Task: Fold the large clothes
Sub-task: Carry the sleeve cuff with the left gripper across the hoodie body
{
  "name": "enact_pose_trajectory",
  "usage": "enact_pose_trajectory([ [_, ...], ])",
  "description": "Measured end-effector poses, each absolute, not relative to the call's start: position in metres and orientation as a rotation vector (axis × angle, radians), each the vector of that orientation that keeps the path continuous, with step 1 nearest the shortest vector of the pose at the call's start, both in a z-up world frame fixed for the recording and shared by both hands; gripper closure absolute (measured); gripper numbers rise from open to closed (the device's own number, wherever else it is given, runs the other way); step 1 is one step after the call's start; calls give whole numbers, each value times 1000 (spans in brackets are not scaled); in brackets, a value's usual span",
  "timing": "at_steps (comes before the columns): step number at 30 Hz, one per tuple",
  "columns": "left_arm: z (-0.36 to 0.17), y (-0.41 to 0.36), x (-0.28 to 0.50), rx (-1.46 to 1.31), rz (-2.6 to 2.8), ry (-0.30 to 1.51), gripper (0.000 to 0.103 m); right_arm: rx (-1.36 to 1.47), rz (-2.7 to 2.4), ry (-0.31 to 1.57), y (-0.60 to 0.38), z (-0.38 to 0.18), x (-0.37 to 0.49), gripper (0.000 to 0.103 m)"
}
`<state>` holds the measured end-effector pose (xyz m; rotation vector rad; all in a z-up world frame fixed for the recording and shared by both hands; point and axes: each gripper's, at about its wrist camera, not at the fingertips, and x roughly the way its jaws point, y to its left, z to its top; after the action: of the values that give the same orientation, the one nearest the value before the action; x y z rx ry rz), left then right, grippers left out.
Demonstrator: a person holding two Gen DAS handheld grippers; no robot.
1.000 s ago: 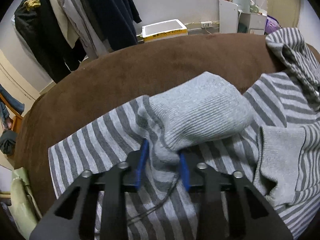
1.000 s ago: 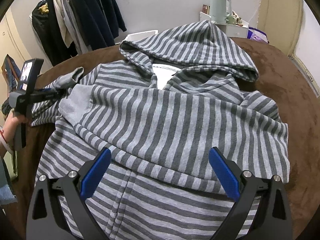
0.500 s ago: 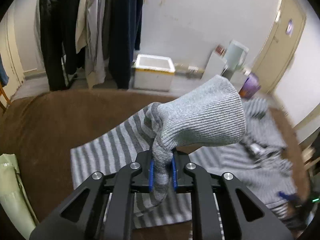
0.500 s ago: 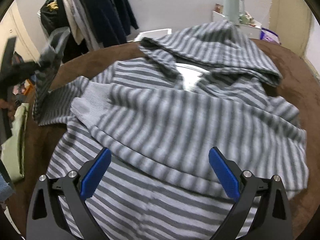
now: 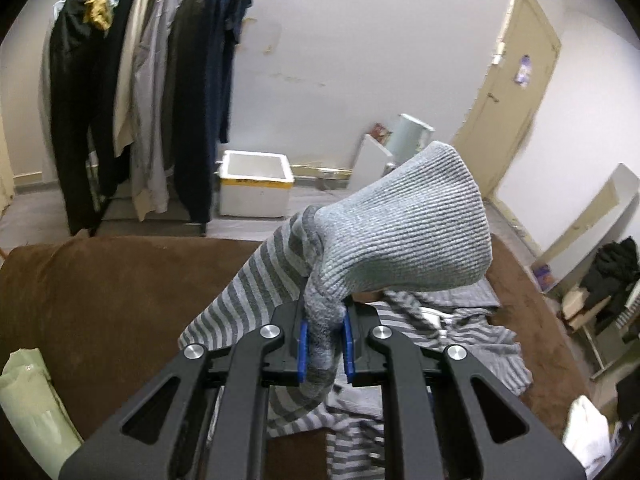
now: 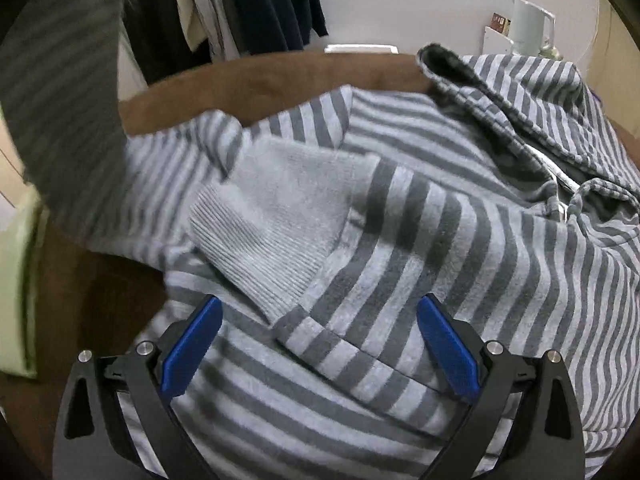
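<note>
A grey striped hoodie (image 6: 460, 232) lies on a brown surface (image 6: 256, 76), its hood (image 6: 520, 92) at the far right. One sleeve with a plain grey ribbed cuff (image 6: 272, 236) lies folded across the body. My left gripper (image 5: 325, 344) is shut on the other sleeve's cuff (image 5: 400, 232) and holds it high above the surface, the striped sleeve (image 5: 256, 292) hanging below. That raised sleeve (image 6: 60, 100) shows blurred at the left of the right wrist view. My right gripper (image 6: 320, 332) is open and empty just over the hoodie's lower body.
A rack of dark hanging clothes (image 5: 152, 100) stands behind the brown surface (image 5: 100, 300). A white foam box (image 5: 256, 184) sits on the floor by the wall. A pale green bag (image 5: 24, 400) is at the left edge. A door (image 5: 512, 88) is at right.
My left gripper closed on the sleeve cuff and lifted it high off the surface. My right gripper stayed open and moved closer over the hoodie, toward the left.
</note>
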<state>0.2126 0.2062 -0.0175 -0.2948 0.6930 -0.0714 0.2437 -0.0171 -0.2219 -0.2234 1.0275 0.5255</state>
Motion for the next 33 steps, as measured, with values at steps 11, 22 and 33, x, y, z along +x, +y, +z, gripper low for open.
enact_pose_trajectory([
  [11,63,151,201,-248,-245,590,87,-109,528,989,-51,-189,237,6],
  [22,95,40,212,-232,-510,573,87,18,354,964,-197,-149,212,6],
  [33,-39,-92,253,-57,-511,754,87,117,125,1008,-334,-154,200,6],
])
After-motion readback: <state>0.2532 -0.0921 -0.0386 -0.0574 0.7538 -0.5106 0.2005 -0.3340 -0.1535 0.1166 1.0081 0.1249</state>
